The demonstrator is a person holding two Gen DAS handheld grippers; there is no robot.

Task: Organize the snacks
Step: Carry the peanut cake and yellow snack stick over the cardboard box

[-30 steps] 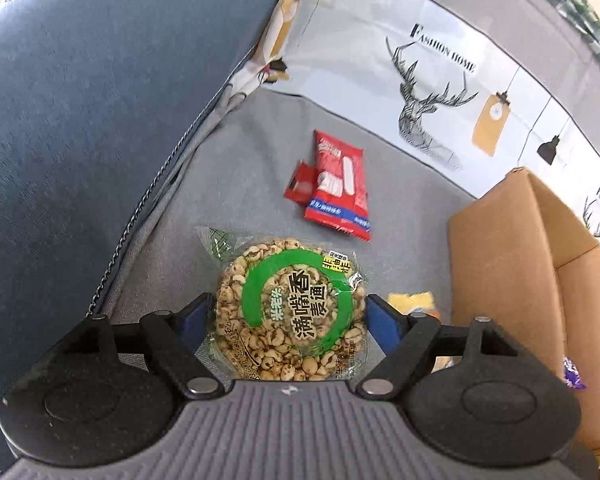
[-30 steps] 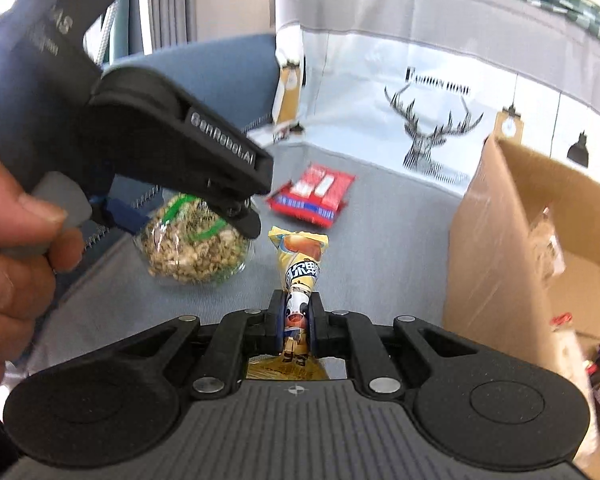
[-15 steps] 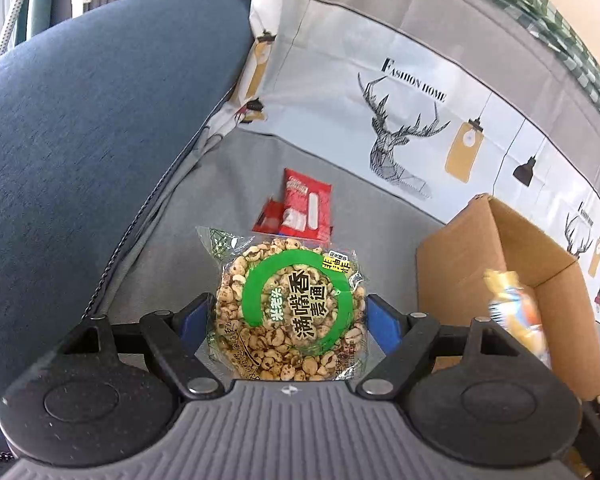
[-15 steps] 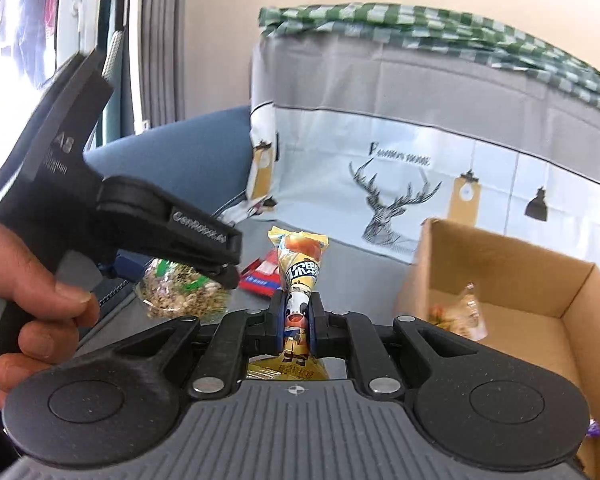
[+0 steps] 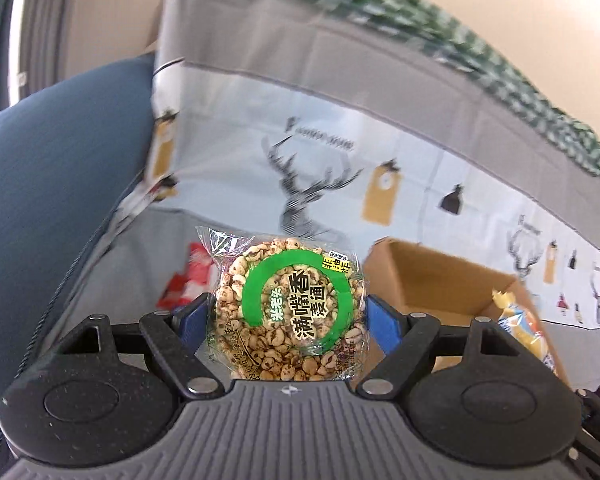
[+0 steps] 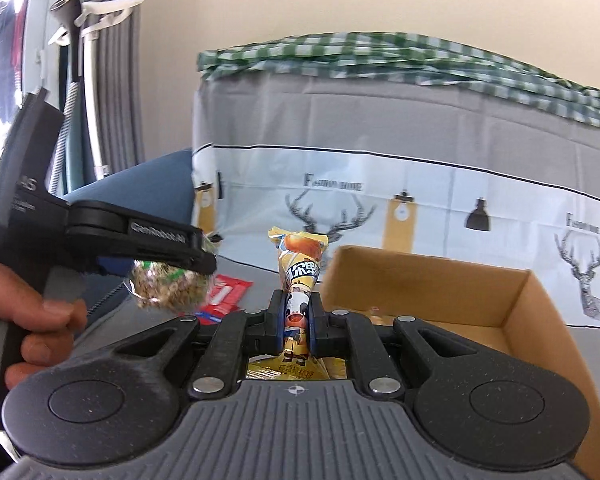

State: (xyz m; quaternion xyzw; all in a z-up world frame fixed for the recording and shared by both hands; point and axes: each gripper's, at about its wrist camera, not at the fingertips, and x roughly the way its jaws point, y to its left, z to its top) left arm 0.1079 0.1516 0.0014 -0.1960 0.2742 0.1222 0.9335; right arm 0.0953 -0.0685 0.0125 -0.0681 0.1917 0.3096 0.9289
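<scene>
- The left hand-held gripper is raised above the grey sofa seat; its blue pads pinch a round puffed-grain cake in a clear wrapper with a green ring label at the left and right edges.
- The cake's printed face is turned toward the left wrist camera. In the right wrist view the disc hangs under the left gripper's black finger, and the person's hand grips the handle.
- The right hand-held gripper is held roughly level, just before the near wall of the open brown cardboard box. Its jaws are pressed onto a slim yellow snack packet with a cow print.
- The packet's long axis runs away from the camera and upward; its crimped end points up, and its lower end is hidden behind the gripper body.
- A red flat snack packet lies on the seat, beyond the cake.
- A deer-print cover drapes the sofa back behind the box.
</scene>
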